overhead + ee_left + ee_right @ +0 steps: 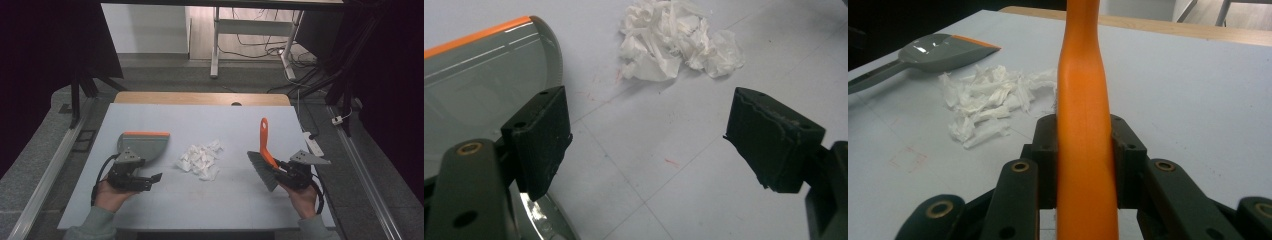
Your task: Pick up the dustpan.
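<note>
A grey dustpan (142, 142) with an orange lip lies at the left of the white table (200, 120). My left gripper (150, 182) is just in front of it, open and holding nothing. In the left gripper view the pan (474, 85) lies beside the left jaw of that gripper (649, 120), and the pile of torn white paper (674, 40) is ahead. The paper pile (200, 160) sits mid-table. My right gripper (280, 169) is shut on the orange handle (1083, 100) of a brush (263, 142). The handle points away and the grey bristles (262, 171) point down-left.
A wooden desk edge (200, 97) runs behind the white table. A white power strip (312, 142) lies off the table's right edge. Table legs (215, 45) and cables stand on the floor beyond.
</note>
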